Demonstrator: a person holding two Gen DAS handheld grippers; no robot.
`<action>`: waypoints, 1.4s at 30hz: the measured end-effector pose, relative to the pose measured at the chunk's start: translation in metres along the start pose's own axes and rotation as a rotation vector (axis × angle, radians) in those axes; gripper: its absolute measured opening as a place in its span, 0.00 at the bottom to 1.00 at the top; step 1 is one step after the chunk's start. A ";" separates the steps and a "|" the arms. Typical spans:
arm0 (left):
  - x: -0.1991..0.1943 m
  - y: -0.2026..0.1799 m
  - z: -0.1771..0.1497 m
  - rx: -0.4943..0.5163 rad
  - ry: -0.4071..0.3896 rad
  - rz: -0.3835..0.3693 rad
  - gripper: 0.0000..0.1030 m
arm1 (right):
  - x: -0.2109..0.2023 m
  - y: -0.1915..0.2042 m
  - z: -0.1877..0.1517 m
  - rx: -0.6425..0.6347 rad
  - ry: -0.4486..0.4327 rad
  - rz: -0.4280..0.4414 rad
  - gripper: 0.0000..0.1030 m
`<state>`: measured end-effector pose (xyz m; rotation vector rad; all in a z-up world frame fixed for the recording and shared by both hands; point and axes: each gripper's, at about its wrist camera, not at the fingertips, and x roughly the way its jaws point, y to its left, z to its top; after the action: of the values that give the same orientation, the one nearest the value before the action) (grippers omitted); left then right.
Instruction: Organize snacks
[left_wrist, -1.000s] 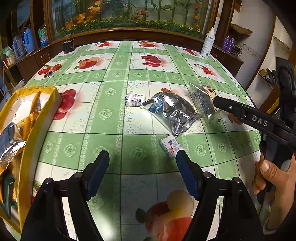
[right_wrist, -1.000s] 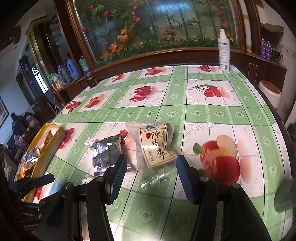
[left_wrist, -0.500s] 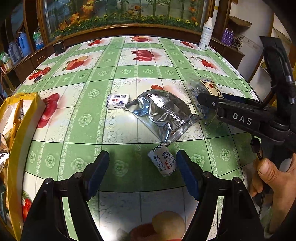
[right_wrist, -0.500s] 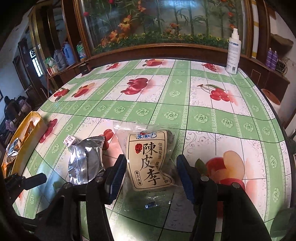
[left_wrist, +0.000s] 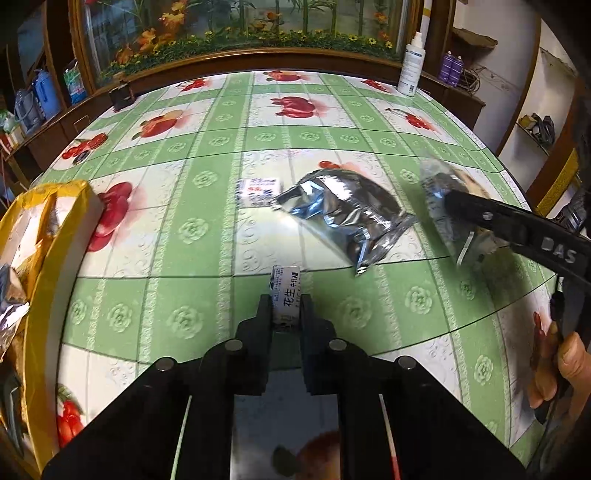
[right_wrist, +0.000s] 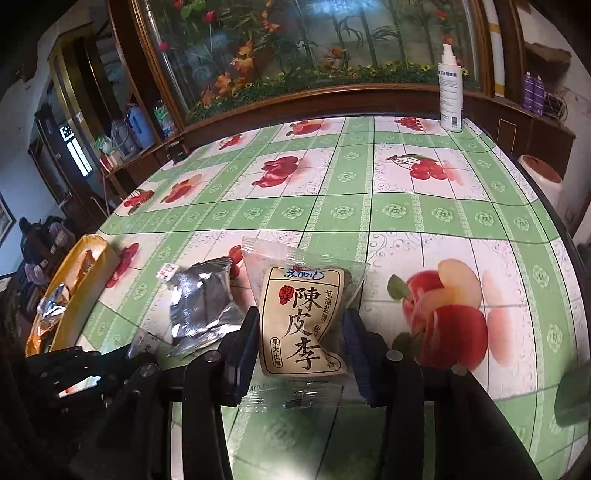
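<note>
My left gripper (left_wrist: 286, 310) is shut on a small white candy packet (left_wrist: 286, 291) that lies on the green fruit-print tablecloth (left_wrist: 192, 229). Just beyond it lie a silver foil pouch (left_wrist: 343, 214) and a second small white packet (left_wrist: 258, 188). My right gripper (right_wrist: 301, 336) straddles a beige plum snack packet (right_wrist: 299, 325) in clear wrap. Its jaws are closing, and both pads touch the packet's sides. The left wrist view shows that gripper (left_wrist: 480, 218) and the blurred packet (left_wrist: 439, 184) at the right. The silver pouch (right_wrist: 203, 310) lies left of the plum packet.
A yellow bag (left_wrist: 40, 251) holding several snacks stands open at the table's left edge (right_wrist: 85, 280). A white spray bottle (right_wrist: 450, 92) stands at the far right, in front of a wood-framed aquarium. A hand (left_wrist: 561, 373) grips the right tool's handle.
My left gripper went from wide open to shut on the small candy packet. My right gripper moved forward over the plum packet, and its fingers narrowed onto it.
</note>
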<state>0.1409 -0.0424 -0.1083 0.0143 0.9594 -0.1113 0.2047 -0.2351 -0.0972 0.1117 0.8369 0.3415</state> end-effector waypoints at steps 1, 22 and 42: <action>-0.002 0.003 -0.003 -0.006 0.001 -0.009 0.10 | -0.005 0.001 -0.002 0.005 -0.008 0.009 0.45; -0.103 0.082 -0.065 -0.135 -0.142 -0.019 0.10 | -0.062 0.094 -0.058 -0.026 -0.038 0.227 0.44; -0.124 0.178 -0.084 -0.298 -0.190 0.159 0.11 | -0.040 0.212 -0.043 -0.203 -0.011 0.355 0.44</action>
<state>0.0202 0.1511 -0.0621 -0.1910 0.7738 0.1754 0.0940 -0.0515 -0.0489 0.0721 0.7662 0.7571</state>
